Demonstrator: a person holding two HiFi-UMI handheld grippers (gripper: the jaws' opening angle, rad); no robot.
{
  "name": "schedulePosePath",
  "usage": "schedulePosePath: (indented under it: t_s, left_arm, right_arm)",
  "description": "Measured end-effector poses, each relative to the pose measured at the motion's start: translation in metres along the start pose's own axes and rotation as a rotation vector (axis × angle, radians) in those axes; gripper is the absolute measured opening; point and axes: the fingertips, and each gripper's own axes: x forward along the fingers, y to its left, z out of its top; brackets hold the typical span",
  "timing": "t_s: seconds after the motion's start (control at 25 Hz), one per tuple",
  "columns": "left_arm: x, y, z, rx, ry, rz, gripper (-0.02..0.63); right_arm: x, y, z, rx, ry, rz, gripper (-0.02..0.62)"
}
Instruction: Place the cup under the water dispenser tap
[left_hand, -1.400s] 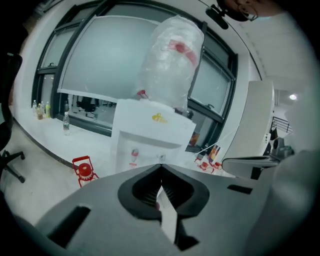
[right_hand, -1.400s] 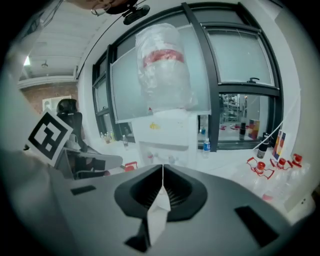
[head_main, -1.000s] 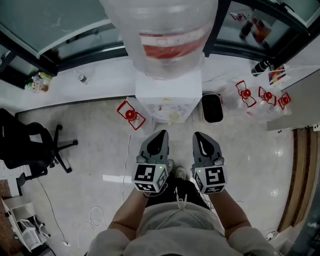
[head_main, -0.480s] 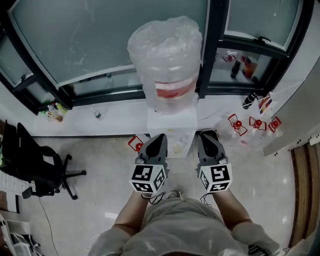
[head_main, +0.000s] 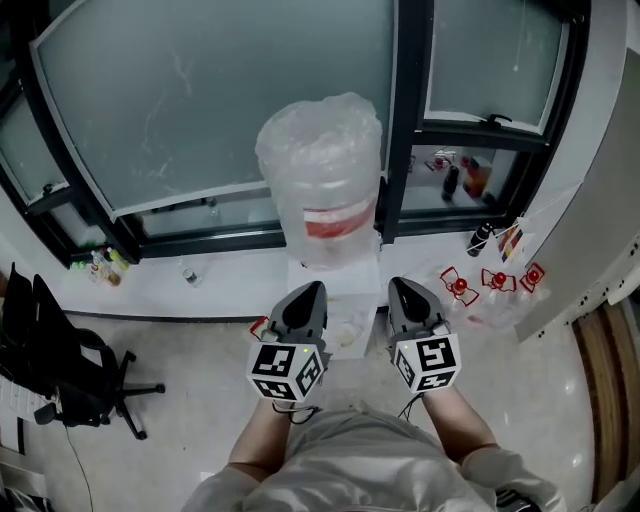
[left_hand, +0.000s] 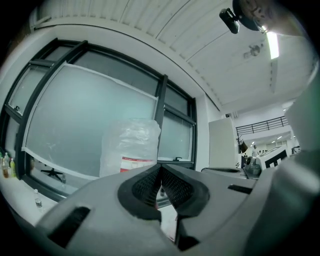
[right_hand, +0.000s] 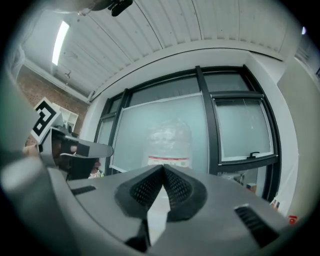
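The water dispenser (head_main: 334, 292) stands white against the window wall, topped by a big bottle wrapped in clear plastic (head_main: 320, 175). That bottle also shows in the left gripper view (left_hand: 131, 147) and the right gripper view (right_hand: 169, 142). My left gripper (head_main: 308, 290) and right gripper (head_main: 403, 285) are held side by side just in front of the dispenser, pointing level at it. Both are shut with nothing between the jaws (left_hand: 160, 170) (right_hand: 162, 170). A pale round thing (head_main: 347, 334) sits on the dispenser's front between them; I cannot tell whether it is the cup.
A black office chair (head_main: 60, 365) stands at the left. Clear bottles with red caps (head_main: 490, 282) lie on the floor at the right, beside a grey cabinet side (head_main: 600, 240). Small bottles (head_main: 100, 266) and dark bottles (head_main: 458, 180) line the window sill.
Both grippers have risen together, still shut and side by side. The head view has tilted up from the floor, so the whole dispenser bottle and the windows now show.
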Motion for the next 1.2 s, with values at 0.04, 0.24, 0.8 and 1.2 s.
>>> schedulePosePath:
  t_s: [0.04, 0.24, 0.8, 1.2]
  left_arm:
    - [0.001, 0.000, 0.004, 0.001, -0.007, -0.002, 0.020]
    - [0.000, -0.002, 0.013, 0.014, -0.037, -0.001, 0.020]
    - [-0.002, 0.000, 0.009, 0.090, -0.027, 0.019, 0.020]
    - [0.000, -0.003, 0.011, 0.157, -0.047, 0.003, 0.020]
  right_arm:
    - [0.000, -0.001, 0.003, -0.006, -0.005, -0.003, 0.028]
    - [-0.002, 0.001, 0.005, -0.006, -0.001, 0.001, 0.028]
    - [-0.003, 0.013, -0.016, 0.002, 0.060, 0.025, 0.028]
    - [-0.001, 0.012, -0.020, -0.002, 0.055, 0.020, 0.028]
